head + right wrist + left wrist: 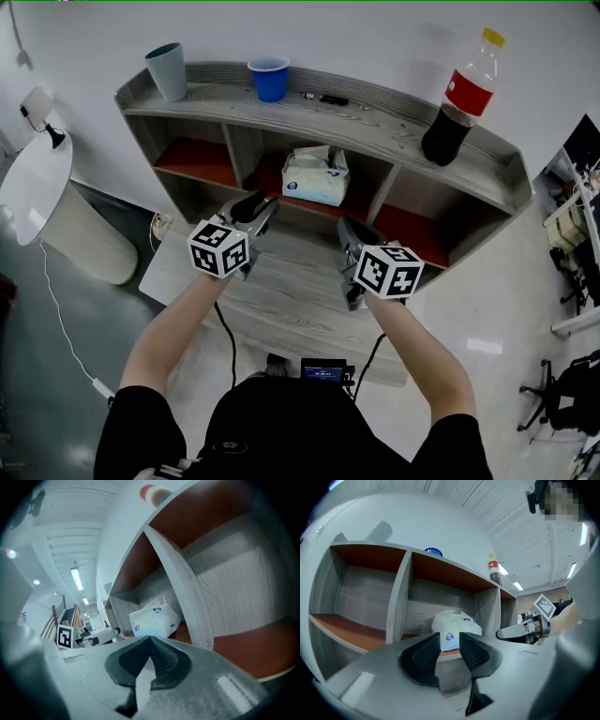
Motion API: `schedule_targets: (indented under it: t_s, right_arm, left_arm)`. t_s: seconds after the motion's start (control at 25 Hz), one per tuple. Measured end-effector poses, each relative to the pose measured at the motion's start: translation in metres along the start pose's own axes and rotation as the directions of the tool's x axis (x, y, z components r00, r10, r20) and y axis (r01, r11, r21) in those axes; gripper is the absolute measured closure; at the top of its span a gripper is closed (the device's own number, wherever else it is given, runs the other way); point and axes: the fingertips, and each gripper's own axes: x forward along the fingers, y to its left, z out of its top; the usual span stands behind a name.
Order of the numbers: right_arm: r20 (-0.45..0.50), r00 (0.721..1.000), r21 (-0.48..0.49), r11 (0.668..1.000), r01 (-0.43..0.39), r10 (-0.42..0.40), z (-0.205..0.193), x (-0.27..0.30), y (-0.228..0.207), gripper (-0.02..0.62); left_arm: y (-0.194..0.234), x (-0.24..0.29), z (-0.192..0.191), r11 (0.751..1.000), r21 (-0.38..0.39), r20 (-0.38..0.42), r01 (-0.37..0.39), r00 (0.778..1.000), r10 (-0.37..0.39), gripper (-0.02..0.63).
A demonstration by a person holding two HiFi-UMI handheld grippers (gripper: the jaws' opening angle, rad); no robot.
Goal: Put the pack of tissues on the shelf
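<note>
Shelf (328, 108): grey wood-grain unit with three red-floored compartments under a curved top board; a grey desk (281, 309) ledge lies in front of it

Pack of tissues (316, 175): lies in the middle compartment, on the red floor near the front edge, apart from both tongs. Task looks done as far as placement goes

Handling, judged: soft plastic wrap over paper, light, squashes easily, film probably a bit slick. The top is crumpled and loose, so a grip there would slip. Best hold is across the short sides at mid-height with a gentle squeeze

Cola bottle (457, 105): upright on the top board, right end, dark drink low in it

Blue cup (269, 78) and grey-green cup (168, 70): upright on the top board, left half

Left tongs (450, 638): spread, nothing pinched; the pack shows beyond the gap, untouched

Right tongs (150, 640): tips pressed together, empty, in front of the right compartment

Writing: round blue emblem on the pack's end face, print too small to read. Red bottle label, unreadable
</note>
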Motion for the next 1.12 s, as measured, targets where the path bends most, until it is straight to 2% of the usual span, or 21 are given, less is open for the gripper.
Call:
schedule_targets:
  t_s: [0.24,0.32,0.76,1.12]
  right_arm:
    - [0.006,1.0,-0.025,1.0,-0.008,0.009,-0.002,-0.014,0.001,0.594]
    - [0.012,1.0,-0.035,0.999,-0.014,0.015,-0.003,-0.019,0.003,0.594]
    - [0.027,0.997,-0.124,0.99,-0.062,0.065,-0.015,-0.053,0.018,0.594]
    - [0.022,0.986,-0.244,0.957,-0.157,0.168,-0.036,-0.083,0.04,0.594]
  left_arm:
    - [-0.005,-0.026,-0.003,0.999,-0.031,0.027,-0.038,0.999,0.039,0.581]
    - [-0.012,-0.032,-0.005,0.998,-0.04,0.033,-0.041,0.999,0.042,0.6]
    - [-0.073,-0.056,-0.026,0.998,-0.053,0.023,-0.013,1.0,0.014,0.602]
    - [-0.137,-0.08,-0.044,0.993,-0.072,0.049,0.099,0.994,-0.095,0.603]
